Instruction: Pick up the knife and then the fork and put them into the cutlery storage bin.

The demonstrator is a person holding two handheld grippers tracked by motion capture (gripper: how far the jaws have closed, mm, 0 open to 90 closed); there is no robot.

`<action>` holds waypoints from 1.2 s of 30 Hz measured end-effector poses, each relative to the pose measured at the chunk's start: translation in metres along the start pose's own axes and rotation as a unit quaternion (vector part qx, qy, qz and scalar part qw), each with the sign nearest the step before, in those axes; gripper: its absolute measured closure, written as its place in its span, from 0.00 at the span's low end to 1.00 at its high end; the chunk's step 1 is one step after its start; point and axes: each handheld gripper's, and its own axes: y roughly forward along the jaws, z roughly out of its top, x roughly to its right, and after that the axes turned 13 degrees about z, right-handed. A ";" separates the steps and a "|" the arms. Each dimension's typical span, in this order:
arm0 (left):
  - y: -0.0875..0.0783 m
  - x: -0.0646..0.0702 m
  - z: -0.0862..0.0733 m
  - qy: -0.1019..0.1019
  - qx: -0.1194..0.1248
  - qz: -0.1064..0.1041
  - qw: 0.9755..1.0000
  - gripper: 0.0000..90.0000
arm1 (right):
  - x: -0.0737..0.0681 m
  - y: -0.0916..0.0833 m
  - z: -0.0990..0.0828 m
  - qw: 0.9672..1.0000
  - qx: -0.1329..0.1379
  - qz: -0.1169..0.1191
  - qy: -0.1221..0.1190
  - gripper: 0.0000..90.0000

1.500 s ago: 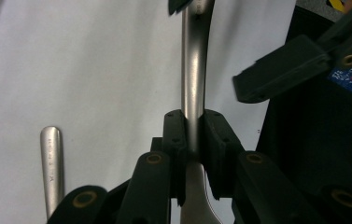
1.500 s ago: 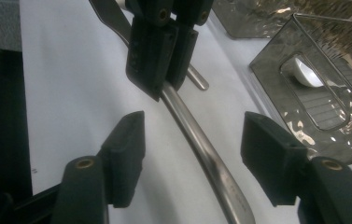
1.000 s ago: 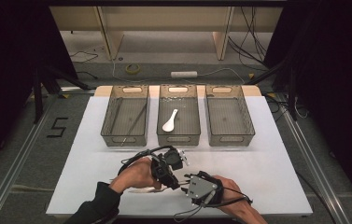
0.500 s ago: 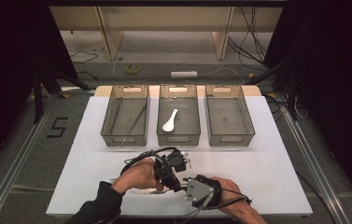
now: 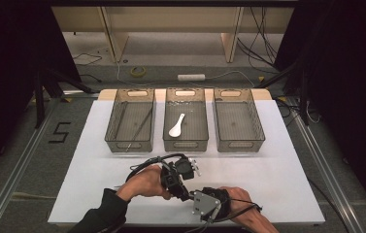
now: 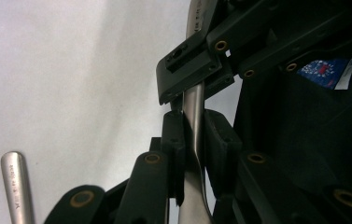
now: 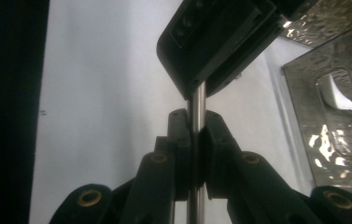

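The white table (image 5: 287, 160) is carrying three clear bins in a row at its far side: the left bin (image 5: 117, 138) is holding thin metal rods (image 5: 139, 128), the middle bin (image 5: 205, 133) is holding a white spoon (image 5: 176, 125), and the right bin (image 5: 256, 131) is standing beside them, just apart. At the near edge of the table, in the high view, the person's two hands are working close together: the left hand (image 5: 144, 182) is bearing the left gripper (image 5: 183, 167), and the right hand (image 5: 236, 199) is bearing the right gripper (image 5: 186, 195), whose grey plate is facing up. The two grippers are meeting nose to nose just in front of the middle bin. In the left gripper view, the left gripper (image 6: 193, 140) is clamping a slim metal utensil handle (image 6: 193, 112) between its pads, and the other gripper's black jaws are sitting on the same handle just beyond. In the right gripper view, the right gripper (image 7: 196, 140) has just been closing, and its pads are now pressing on the metal utensil handle (image 7: 196, 105) from both sides, with the left gripper's jaws gripping it immediately above. So the handle is being held by both claws at once, above the table near its front edge. A second metal handle (image 6: 17, 186) is lying on the table at the lower left of the left gripper view, apart from the jaws.
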 end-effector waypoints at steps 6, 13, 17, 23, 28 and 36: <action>-0.007 -0.003 -0.003 -0.013 0.027 0.019 0.999 0.76 | 0.004 -0.003 -0.003 1.000 0.000 0.006 0.016 0.94; -0.032 -0.023 -0.021 -0.073 0.101 0.074 0.989 0.47 | 0.013 -0.008 -0.019 0.998 -0.008 -0.010 0.060 0.94; -0.042 -0.030 -0.033 -0.102 0.141 0.097 0.980 0.36 | 0.020 -0.012 -0.027 0.997 -0.014 -0.021 0.076 0.94; -0.054 -0.035 -0.051 -0.138 0.193 0.135 0.962 0.26 | 0.028 -0.016 -0.038 0.994 -0.033 -0.034 0.098 0.94; -0.057 -0.036 -0.066 -0.155 0.211 0.152 0.953 0.24 | 0.037 -0.024 -0.047 0.989 -0.038 -0.044 0.133 0.94; -0.045 -0.040 -0.088 -0.202 0.251 0.152 0.934 0.20 | 0.059 -0.048 -0.059 0.976 -0.004 -0.060 0.209 0.94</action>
